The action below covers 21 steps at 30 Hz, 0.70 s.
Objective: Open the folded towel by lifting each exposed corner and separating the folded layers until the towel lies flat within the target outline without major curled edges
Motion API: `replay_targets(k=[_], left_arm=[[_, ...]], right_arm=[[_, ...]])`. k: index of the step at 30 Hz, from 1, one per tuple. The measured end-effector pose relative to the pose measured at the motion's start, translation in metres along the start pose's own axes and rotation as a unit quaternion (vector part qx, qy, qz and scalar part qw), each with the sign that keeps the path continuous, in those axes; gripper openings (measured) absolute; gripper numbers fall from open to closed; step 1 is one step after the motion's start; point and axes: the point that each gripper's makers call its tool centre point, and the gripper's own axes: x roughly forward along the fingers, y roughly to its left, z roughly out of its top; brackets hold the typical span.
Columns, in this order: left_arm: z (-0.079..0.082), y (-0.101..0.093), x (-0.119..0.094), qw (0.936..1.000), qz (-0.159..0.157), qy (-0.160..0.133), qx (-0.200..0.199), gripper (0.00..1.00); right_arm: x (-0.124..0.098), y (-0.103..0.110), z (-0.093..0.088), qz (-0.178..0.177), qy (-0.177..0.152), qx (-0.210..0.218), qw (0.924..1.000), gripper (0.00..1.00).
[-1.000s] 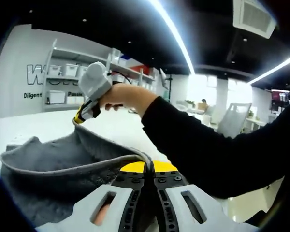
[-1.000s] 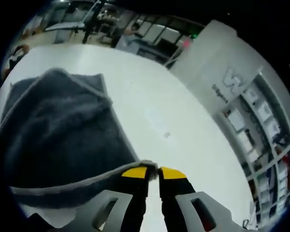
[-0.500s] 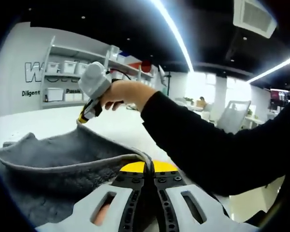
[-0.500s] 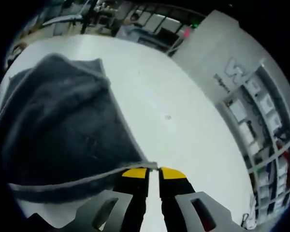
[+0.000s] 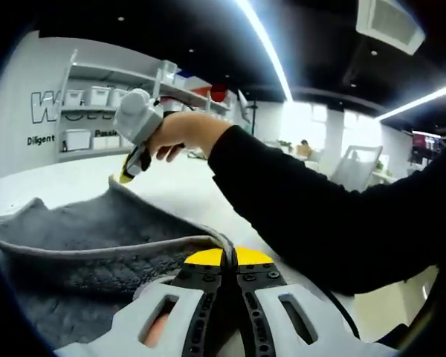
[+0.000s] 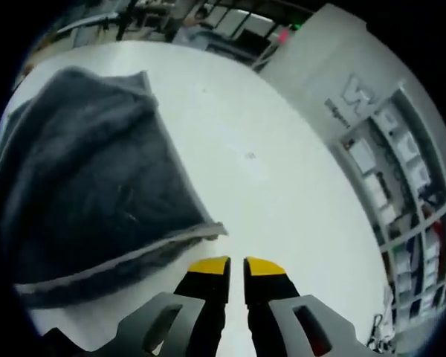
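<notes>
Yellow-tipped left gripper (image 5: 223, 258) clenched on grey hemmed edge of dark grey terry towel (image 5: 97, 238). Right gripper (image 6: 230, 268), yellow pads, jaws slightly apart, nothing between them; towel corner (image 6: 212, 229) lies free just ahead on white worktop (image 6: 282, 186). Left gripper view: right gripper (image 5: 126, 175) at far corner. Risks: freed corner curling or folding under; one-sided pull from left dragging cloth askew; layers at far side look bunched. Target outline not discernible.
</notes>
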Motion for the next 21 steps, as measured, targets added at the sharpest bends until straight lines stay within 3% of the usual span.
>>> replay_targets(k=[3,5,8,10,13,21], left_arm=[[-0.001,0.0,0.001,1.0,-0.001,0.002,0.001,0.02],[-0.001,0.0,0.002,1.0,-0.002,0.003,0.001,0.02],[-0.002,0.0,0.003,1.0,-0.002,0.004,0.001,0.02],[-0.001,0.0,0.003,1.0,-0.001,0.004,0.002,0.02],[-0.001,-0.001,0.003,1.0,0.0,0.004,0.003,0.02],[-0.01,-0.002,0.01,0.9998,-0.002,0.02,0.002,0.02]], right_arm=[[-0.012,-0.004,0.009,-0.01,-0.015,0.005,0.9998,0.04],[-0.02,-0.002,0.026,-0.007,-0.05,0.007,0.9987,0.1],[-0.023,0.007,0.043,0.01,-0.087,0.019,0.996,0.17],[-0.019,0.014,0.046,0.022,-0.089,0.02,0.9956,0.17],[-0.007,0.021,0.035,0.033,-0.058,0.014,0.9977,0.17],[-0.001,0.008,0.004,-0.006,0.011,-0.033,0.9994,0.17]])
